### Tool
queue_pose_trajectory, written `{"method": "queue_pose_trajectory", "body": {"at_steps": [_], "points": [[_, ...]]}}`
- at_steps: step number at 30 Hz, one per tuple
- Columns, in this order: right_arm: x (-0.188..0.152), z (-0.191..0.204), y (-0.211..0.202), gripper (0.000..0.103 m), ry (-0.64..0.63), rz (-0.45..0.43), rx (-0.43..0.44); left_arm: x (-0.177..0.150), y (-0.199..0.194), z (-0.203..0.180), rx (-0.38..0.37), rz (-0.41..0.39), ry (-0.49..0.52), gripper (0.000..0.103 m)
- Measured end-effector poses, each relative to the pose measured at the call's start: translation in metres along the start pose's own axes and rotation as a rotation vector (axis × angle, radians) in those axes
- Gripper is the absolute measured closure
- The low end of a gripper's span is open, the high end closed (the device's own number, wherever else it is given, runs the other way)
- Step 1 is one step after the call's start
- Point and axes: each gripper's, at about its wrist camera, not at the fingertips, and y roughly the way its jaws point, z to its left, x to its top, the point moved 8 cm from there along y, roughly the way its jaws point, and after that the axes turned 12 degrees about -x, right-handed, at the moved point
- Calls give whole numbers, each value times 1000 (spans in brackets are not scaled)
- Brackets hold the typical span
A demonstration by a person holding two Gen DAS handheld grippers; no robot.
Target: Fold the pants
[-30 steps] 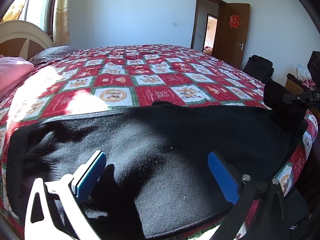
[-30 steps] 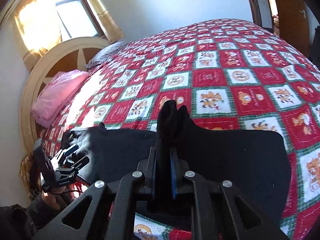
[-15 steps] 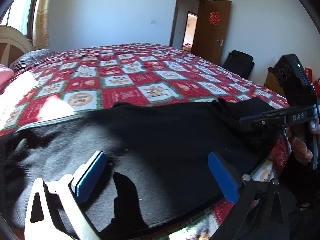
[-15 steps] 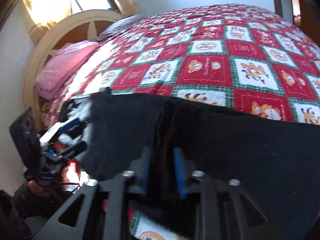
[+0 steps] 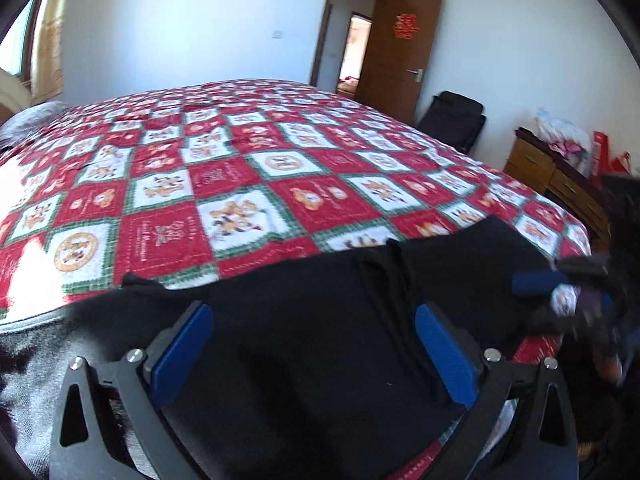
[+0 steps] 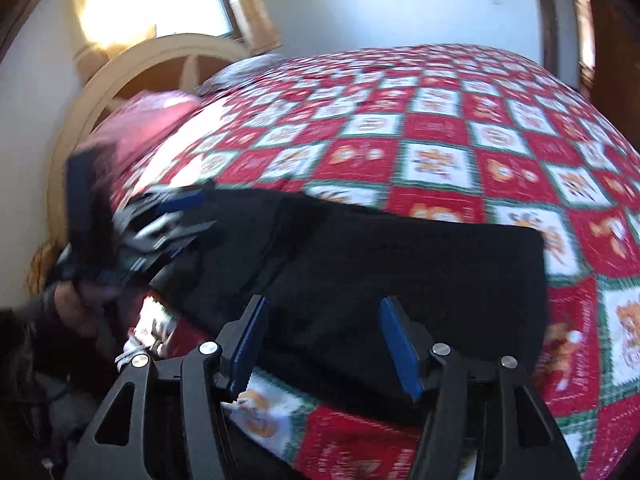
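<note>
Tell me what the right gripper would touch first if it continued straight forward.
Probably the black fabric pants lying on the red checked quilt; its open jaws point at them, though depth is unclear.

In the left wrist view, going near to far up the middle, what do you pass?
Left claw → black pants → red checkered quilt → white wall.

Black pants (image 6: 400, 264) lie flat on the quilted bed (image 6: 440, 140); the right gripper (image 6: 320, 344) hovers above, jaws apart.
</note>
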Motion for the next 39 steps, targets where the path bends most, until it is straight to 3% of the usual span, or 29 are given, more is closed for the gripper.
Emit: {"method": "queue_pose_trajectory", "body": {"at_steps": [5, 6, 7, 10, 18, 20, 21, 24, 30, 32, 34, 35, 36, 39], "points": [[-8, 45, 27, 45, -184, 12, -59, -5, -3, 15, 14, 9, -62, 0], [-8, 46, 33, 58, -198, 15, -95, -6, -3, 16, 8, 10, -68, 0], [-9, 46, 37, 78, -200, 21, -109, -6, -4, 15, -1, 8, -72, 0], [-11, 41, 42, 91, -185, 47, -121, -7, -4, 13, -26, 0, -78, 0], [-19, 43, 45, 89, -190, 66, -78, -7, 5, -14, -113, 22, -33, 0], [-17, 37, 34, 79, -164, 76, -51, -7, 9, -21, -125, 33, -15, 0], [-15, 33, 26, 69, -153, 63, -45, -6, 11, -25, -134, 40, -5, 0], [-9, 5, -1, 65, -91, -22, -85, -2, 21, -37, -151, 58, 17, 2], [-9, -72, -22, 65, 113, -110, -249, -1, 53, -47, -156, 137, 14, 33], [-8, -93, -23, 65, 200, -123, -275, 1, 55, -48, -153, 129, 10, 34], [-7, -107, -26, 61, 267, -141, -293, 3, 56, -50, -169, 132, 4, 57], [-7, -112, -27, 59, 286, -146, -302, 3, 58, -49, -161, 141, 3, 74], [-8, -116, -28, 54, 309, -155, -311, 2, 58, -50, -169, 148, -1, 84], [-8, -124, -33, 51, 333, -174, -327, 1, 54, -57, -195, 134, 7, 88]]}}
